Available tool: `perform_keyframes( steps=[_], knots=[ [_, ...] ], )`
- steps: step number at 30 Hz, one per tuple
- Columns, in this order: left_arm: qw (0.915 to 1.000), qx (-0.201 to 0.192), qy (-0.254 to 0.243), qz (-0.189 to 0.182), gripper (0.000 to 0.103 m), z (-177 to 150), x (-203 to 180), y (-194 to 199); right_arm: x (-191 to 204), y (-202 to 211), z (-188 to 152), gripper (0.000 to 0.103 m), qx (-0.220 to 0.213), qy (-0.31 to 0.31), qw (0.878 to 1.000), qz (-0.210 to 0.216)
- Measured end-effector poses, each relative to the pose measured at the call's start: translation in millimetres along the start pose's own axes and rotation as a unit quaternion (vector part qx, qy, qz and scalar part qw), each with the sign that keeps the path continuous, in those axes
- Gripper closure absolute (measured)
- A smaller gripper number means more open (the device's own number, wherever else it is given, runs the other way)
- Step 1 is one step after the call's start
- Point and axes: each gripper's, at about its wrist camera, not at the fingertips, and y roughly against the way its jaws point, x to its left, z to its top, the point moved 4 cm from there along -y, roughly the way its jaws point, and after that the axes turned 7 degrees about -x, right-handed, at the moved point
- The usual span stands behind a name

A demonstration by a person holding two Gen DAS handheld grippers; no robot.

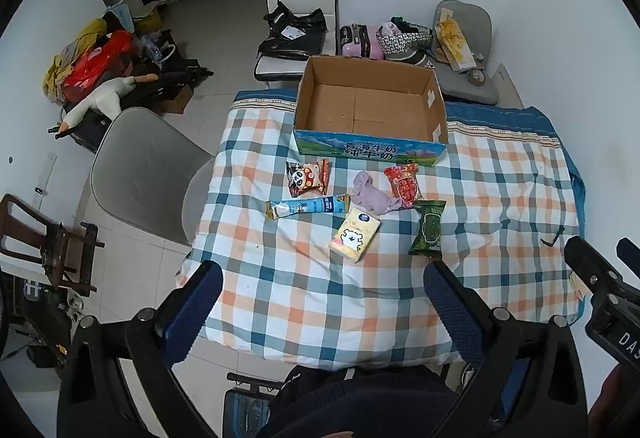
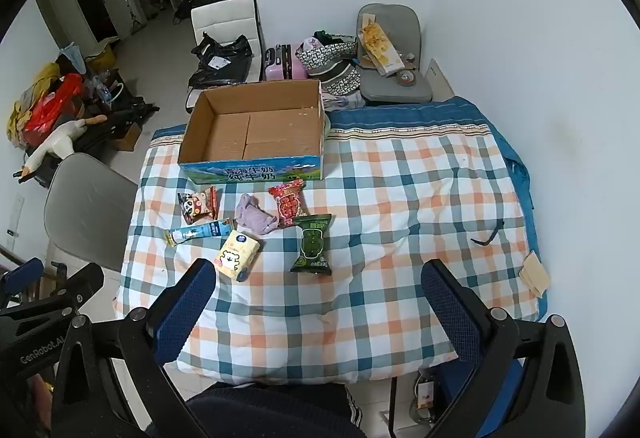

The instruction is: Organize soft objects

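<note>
An empty cardboard box [image 1: 370, 110] [image 2: 256, 128] stands at the far side of the checked tablecloth [image 1: 320, 290]. In front of it lie a panda snack bag [image 1: 307, 177] [image 2: 198, 203], a long blue sachet [image 1: 308, 206] [image 2: 200, 232], a crumpled purple cloth [image 1: 374, 194] [image 2: 253, 217], a red snack bag [image 1: 404, 184] [image 2: 289, 201], a green packet [image 1: 428, 228] [image 2: 313, 244] and a yellow tissue pack [image 1: 355, 240] [image 2: 237, 255]. My left gripper [image 1: 324, 278] and right gripper [image 2: 320, 274] hover open above the near edge, holding nothing. The right gripper's left finger [image 2: 184, 306] is just short of the tissue pack.
A grey chair [image 1: 140, 166] stands left of the table; another grey chair [image 2: 390, 50] and a white chair [image 1: 298, 22] with bags sit behind it. A pile of bags and a plush goose [image 1: 100, 98] lies on the floor. A black clip [image 2: 486, 234] and tan paper [image 2: 534, 272] rest at the right.
</note>
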Motion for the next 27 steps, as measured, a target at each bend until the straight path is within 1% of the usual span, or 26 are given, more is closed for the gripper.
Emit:
perform_keyframes(
  steps=[11,15,18,24,27],
  knots=[
    [1.0000,-0.007,-0.002,0.005,0.000,1,-2,-2,-1,4,1,0.000,-0.007,-0.004,1.000,0.004],
    [0.9999,-0.008,-0.001,0.006,0.000,7,1,3,2,3,3,0.000,-0.007,0.001,1.000,0.007],
    [1.0000,-0.008,-0.001,0.006,0.000,11,6,6,-4,4,8,0.000,-0.009,-0.004,1.000,0.008],
    [0.9999,-0.009,-0.001,0.005,0.000,15,11,8,-4,1,3,0.000,-0.011,-0.003,1.000,0.008],
    [0.9999,-0.009,-0.002,0.004,0.000,16,13,9,0,7,6,0.000,-0.012,-0.002,1.000,0.009]
  ],
)
